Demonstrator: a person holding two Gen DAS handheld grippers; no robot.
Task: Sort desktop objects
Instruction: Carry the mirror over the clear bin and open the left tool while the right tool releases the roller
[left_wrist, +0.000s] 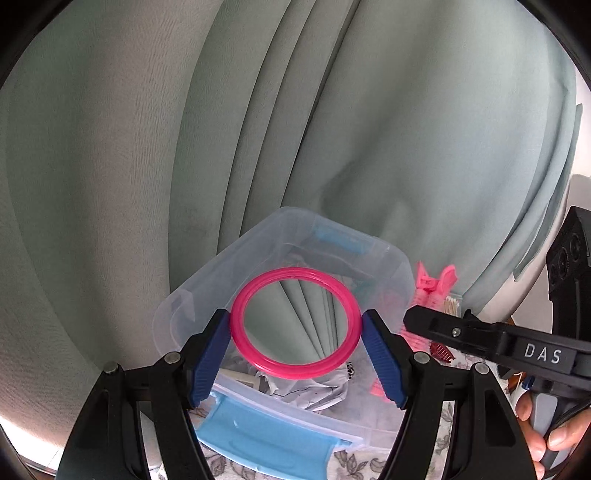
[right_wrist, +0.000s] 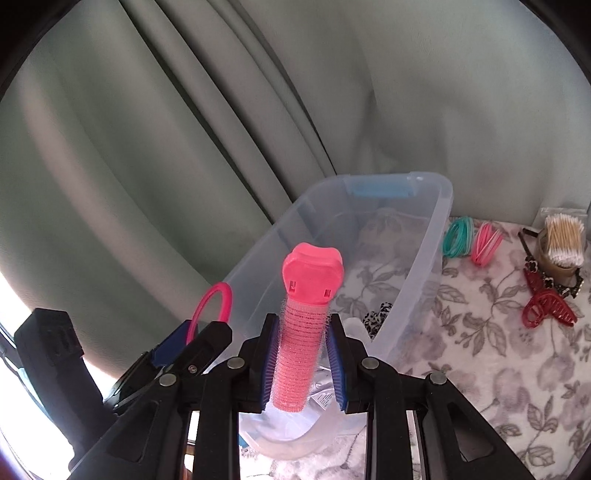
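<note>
A pink-rimmed round mirror (left_wrist: 295, 320) is pinched across its rim between the pads of the left gripper (left_wrist: 295, 354); it is judged light, stiff and breakable, best held by the rim. A pink hair roller (right_wrist: 301, 343) is clamped between the right gripper (right_wrist: 303, 365) pads, judged light and grippy. Just beyond both fingertips stands a clear bin (right_wrist: 439, 225), in which crumpled wrapping and a patterned item are seen. Right of the right gripper, hair ties (right_wrist: 458, 236) and a red claw clip (right_wrist: 546, 306) lie on the cloth.
</note>
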